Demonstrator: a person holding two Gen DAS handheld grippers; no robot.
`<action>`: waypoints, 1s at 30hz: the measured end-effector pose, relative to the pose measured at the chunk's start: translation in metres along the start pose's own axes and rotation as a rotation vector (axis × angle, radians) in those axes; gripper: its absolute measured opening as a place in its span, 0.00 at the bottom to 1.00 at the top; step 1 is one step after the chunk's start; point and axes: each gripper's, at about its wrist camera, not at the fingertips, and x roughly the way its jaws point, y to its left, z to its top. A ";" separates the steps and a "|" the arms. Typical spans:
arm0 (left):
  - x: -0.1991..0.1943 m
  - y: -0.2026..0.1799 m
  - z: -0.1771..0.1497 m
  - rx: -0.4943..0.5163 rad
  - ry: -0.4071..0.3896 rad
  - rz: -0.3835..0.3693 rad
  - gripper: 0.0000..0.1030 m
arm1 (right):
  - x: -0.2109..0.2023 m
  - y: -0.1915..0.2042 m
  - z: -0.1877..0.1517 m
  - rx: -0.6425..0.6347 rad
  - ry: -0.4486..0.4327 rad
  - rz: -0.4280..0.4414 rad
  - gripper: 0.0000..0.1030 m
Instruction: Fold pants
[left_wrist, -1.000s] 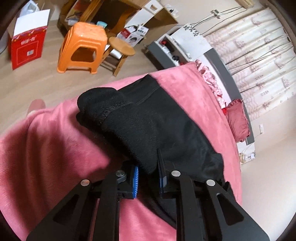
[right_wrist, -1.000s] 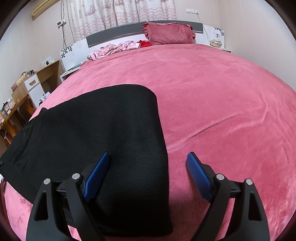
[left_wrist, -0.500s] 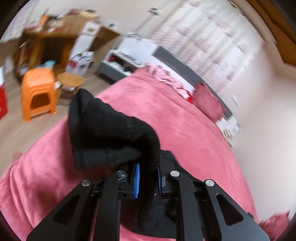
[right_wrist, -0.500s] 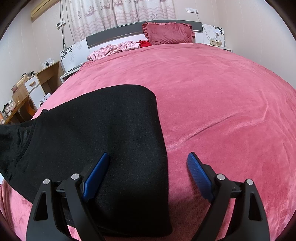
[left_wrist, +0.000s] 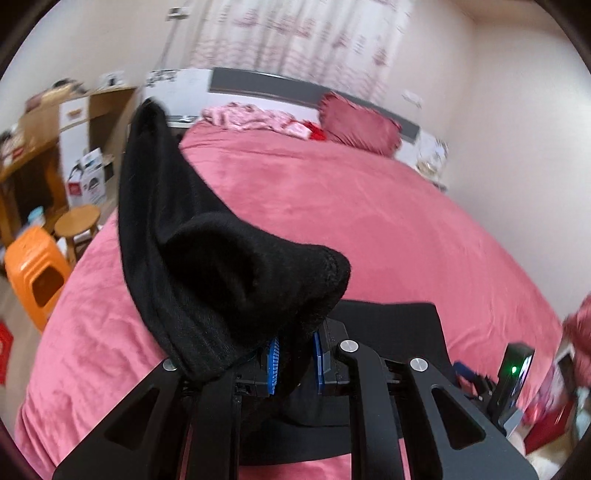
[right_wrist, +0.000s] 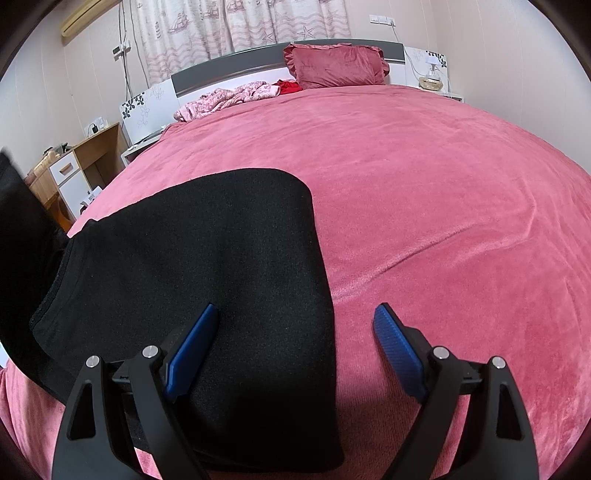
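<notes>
Black pants (right_wrist: 207, 258) lie partly folded on the pink bedspread (right_wrist: 424, 192). My left gripper (left_wrist: 294, 360) is shut on one end of the pants (left_wrist: 221, 266) and holds it lifted above the bed; the cloth drapes over the fingers and stands up toward the left. The lifted end shows at the left edge of the right wrist view (right_wrist: 18, 236). My right gripper (right_wrist: 295, 350) is open and empty, low over the right edge of the flat pants, left pad over the cloth, right pad over the bedspread.
A red pillow (right_wrist: 332, 66) and crumpled pink clothes (right_wrist: 229, 98) lie by the headboard. An orange stool (left_wrist: 33, 273), a round wooden stool (left_wrist: 77, 221) and a desk (left_wrist: 29, 162) stand left of the bed. A nightstand (right_wrist: 432, 74) is at far right.
My left gripper has lifted the held end of the pants and swung it from the bed's left side toward the head of the bed. My right gripper has stayed open and still.
</notes>
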 end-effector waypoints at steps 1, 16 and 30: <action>0.004 -0.008 0.000 0.028 0.011 0.001 0.13 | 0.000 0.000 0.000 0.000 0.000 0.000 0.83; 0.048 -0.093 -0.025 0.209 0.116 -0.071 0.13 | 0.001 -0.001 0.001 0.015 0.005 0.010 0.85; 0.066 -0.110 -0.053 0.277 0.174 -0.047 0.13 | -0.001 0.000 -0.001 0.029 0.007 0.017 0.85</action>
